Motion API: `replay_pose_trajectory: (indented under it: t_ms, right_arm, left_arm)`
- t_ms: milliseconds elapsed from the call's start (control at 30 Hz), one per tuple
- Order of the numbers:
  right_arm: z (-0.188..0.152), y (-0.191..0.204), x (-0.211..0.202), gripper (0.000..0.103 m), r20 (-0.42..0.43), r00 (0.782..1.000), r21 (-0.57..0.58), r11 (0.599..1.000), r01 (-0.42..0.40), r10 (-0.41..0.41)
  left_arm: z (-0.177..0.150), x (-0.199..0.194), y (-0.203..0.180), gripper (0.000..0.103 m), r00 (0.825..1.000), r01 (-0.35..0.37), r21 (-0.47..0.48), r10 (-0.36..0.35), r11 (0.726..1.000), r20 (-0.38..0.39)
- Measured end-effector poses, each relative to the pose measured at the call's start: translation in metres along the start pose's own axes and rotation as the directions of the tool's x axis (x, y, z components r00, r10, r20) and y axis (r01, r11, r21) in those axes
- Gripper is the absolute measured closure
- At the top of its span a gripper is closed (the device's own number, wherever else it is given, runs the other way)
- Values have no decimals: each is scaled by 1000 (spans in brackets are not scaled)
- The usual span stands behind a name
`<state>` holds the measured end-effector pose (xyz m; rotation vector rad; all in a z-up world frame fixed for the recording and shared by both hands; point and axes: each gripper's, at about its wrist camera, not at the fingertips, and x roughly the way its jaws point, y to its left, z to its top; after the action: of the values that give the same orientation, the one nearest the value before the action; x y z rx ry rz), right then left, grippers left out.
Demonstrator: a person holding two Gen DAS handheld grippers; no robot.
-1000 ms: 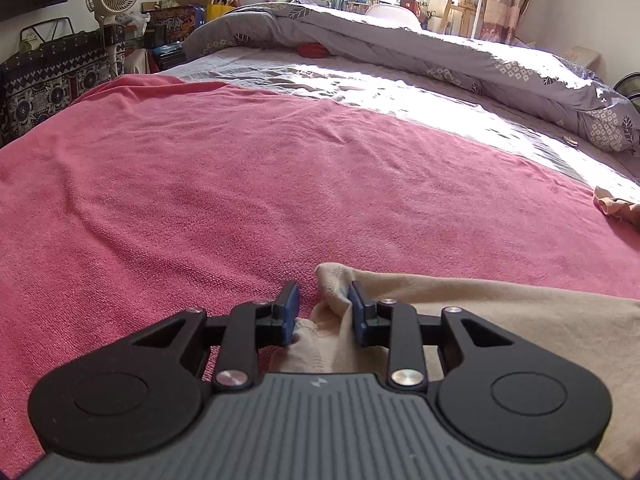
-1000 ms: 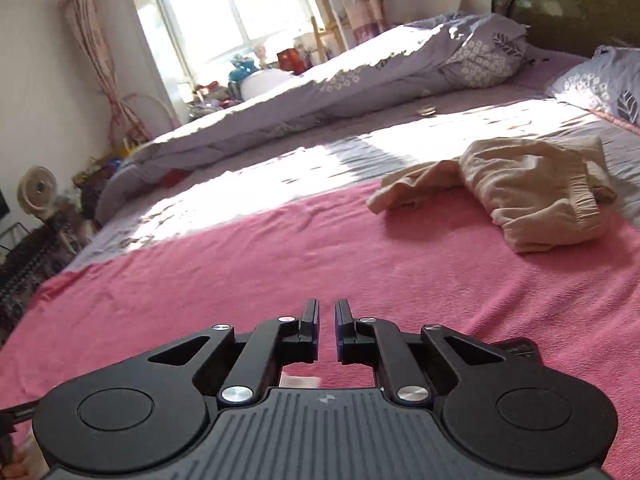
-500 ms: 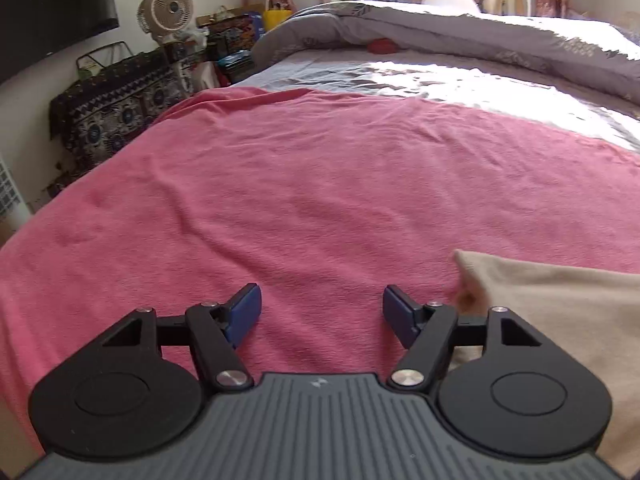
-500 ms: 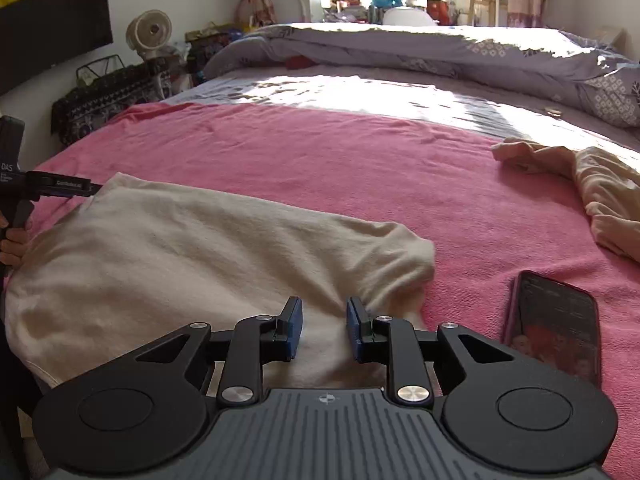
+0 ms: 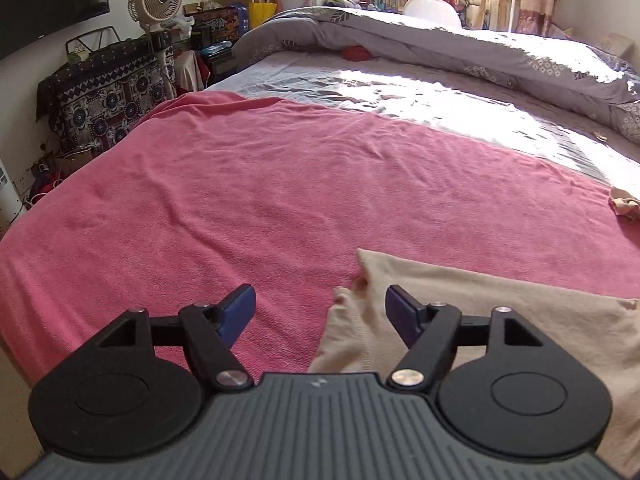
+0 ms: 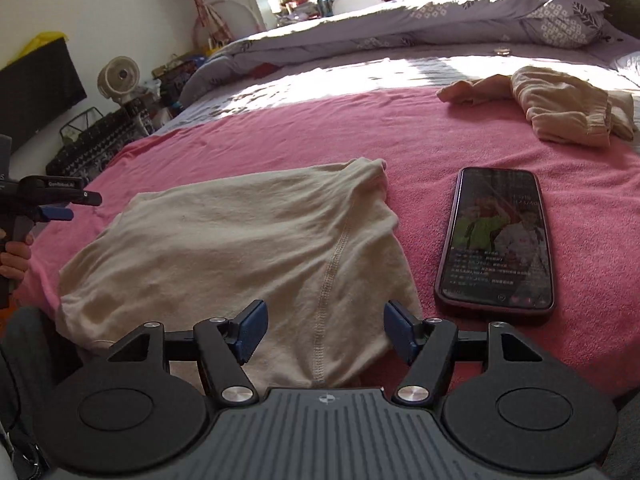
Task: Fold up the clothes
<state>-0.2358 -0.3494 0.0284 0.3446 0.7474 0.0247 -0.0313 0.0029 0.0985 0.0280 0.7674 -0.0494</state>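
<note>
**Both tools opening over the cream garment**

I am opening my left gripper [image 5: 320, 312]: jaws parting wide, gripping nothing, garment corner below them. I am opening my right gripper [image 6: 323, 330] likewise, empty above the cream garment [image 6: 240, 248], which is lying flat at the pink blanket's [image 6: 400, 132] near edge. Phone [image 6: 498, 240] just beside it; crumpled beige garment [image 6: 560, 108] toward the far right corner.

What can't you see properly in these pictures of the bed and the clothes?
- Cream shirt: in the right wrist view its near edge is hidden behind the right gripper, whose jaws are opening above it.
- Same shirt in the left wrist view: cut off by the right edge and the left gripper.
- Phone: the screen writing is too small to read.
- Crumpled beige clothes: too bunched to tell what they are.
- The person: only fingers show at the left edge.
</note>
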Motion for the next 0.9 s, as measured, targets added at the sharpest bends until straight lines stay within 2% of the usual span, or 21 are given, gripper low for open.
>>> replay_pose_trajectory:
  t_ms: [167, 400, 667, 800, 900]
  right_arm:
    - [-12, -14, -8, 31, -7, 999, 126, 991, -43, 44]
    - [-19, -40, -8, 30, 23, 995, 314, 944, -102, 100]
    - [-21, -45, -2, 25, 46, 993, 353, 928, -120, 111]
    - [-21, -48, 0, 24, 72, 991, 386, 913, -128, 109]
    - [-20, -50, 3, 22, 74, 986, 400, 901, -166, 148]
  left_arm:
    - [-7, -11, -28, 29, 998, 70, 54, -69, 996, -11]
    - [-24, -10, -50, 29, 987, 154, 82, -149, 985, -68]
    - [-55, -1, -75, 29, 958, 259, 128, -237, 957, -162]
    - [-69, 3, -87, 26, 964, 242, 195, -212, 951, -161]
    - [-70, 3, -85, 24, 962, 252, 193, -223, 948, -159]
